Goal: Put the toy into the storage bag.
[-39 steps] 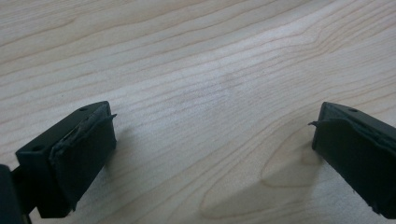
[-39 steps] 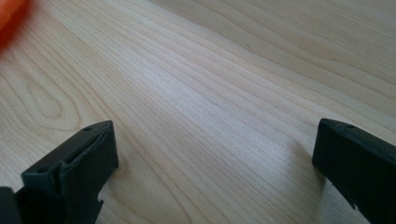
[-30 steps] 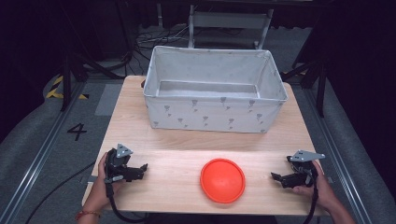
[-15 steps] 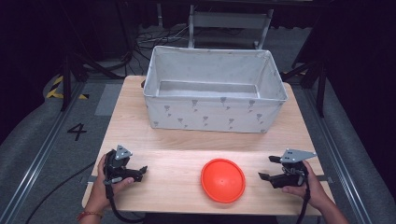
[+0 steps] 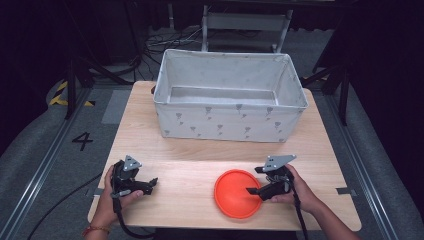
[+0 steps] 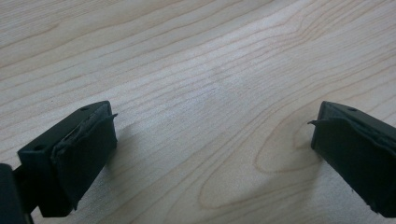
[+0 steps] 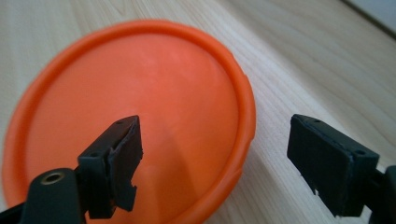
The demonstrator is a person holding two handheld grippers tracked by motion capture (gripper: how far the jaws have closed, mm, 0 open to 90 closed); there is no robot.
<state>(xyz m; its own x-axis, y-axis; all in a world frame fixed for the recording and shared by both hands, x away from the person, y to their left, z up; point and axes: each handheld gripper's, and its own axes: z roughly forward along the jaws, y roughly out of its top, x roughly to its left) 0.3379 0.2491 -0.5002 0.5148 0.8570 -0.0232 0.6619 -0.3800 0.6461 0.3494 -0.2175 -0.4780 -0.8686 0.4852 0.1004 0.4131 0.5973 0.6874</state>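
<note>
An orange round plate (image 5: 231, 201) (image 7: 140, 79) lies flat on the wooden table (image 5: 190, 150) near the front edge. My right gripper (image 5: 252, 180) (image 7: 215, 140) is open at the plate's right side. One jaw hangs over the plate's inside, the other over bare wood, so the rim sits between them untouched. These jaws narrowed and have just been opening again slightly. My left gripper (image 5: 150, 183) (image 6: 210, 154) rests at the front left, open over bare wood with nothing between its jaws.
A large white fabric bin (image 5: 227, 120) with nothing visible inside stands at the back of the table. Bare wood stretches between it and the grippers. Dark floor, cables and frame legs surround the table.
My right gripper has moved left from the table's right edge to the plate and now straddles its rim. The left gripper has stayed put.
</note>
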